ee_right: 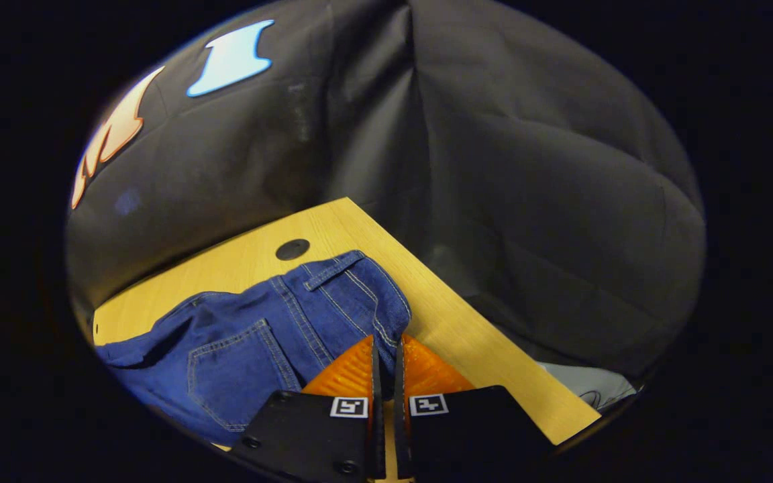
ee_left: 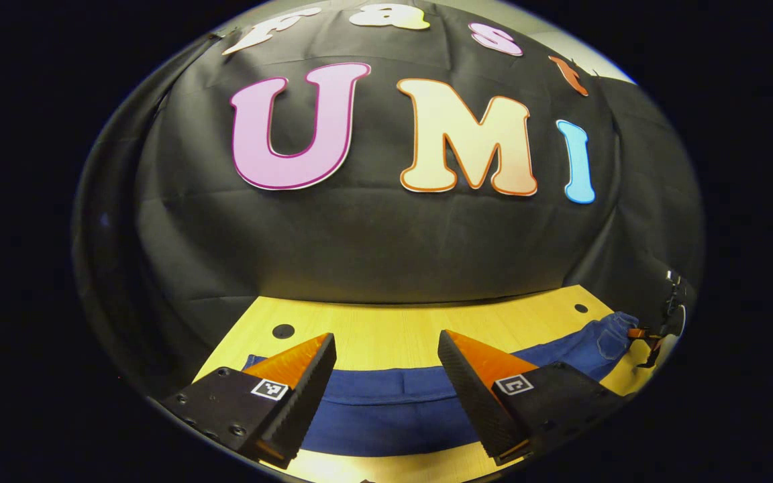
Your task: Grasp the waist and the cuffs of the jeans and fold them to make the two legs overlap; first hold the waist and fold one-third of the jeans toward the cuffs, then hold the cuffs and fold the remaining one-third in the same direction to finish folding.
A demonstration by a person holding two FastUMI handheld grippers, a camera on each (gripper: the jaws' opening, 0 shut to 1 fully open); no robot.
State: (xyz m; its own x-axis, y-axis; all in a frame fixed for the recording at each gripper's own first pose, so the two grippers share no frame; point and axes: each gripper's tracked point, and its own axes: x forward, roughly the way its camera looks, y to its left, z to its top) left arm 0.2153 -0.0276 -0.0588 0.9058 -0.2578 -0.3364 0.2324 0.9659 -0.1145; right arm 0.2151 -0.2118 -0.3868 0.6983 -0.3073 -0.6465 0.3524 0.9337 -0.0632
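Both views sit low over the tabletop (ee_left: 386, 329), facing the booth wall, sharing the jeans (ee_right: 252, 349).

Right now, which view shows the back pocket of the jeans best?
The right gripper view: the back pocket lies close, with its stitching clear, beside the waistband. The left gripper view shows the jeans mostly as plain blue cloth; a pocket appears far right, small and distorted.

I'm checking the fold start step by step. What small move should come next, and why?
Probably lower the left gripper onto the cuff end of the jeans and close it. Its fingers are spread above the denim, gripping nothing, while the right gripper looks pinched on the waist edge.
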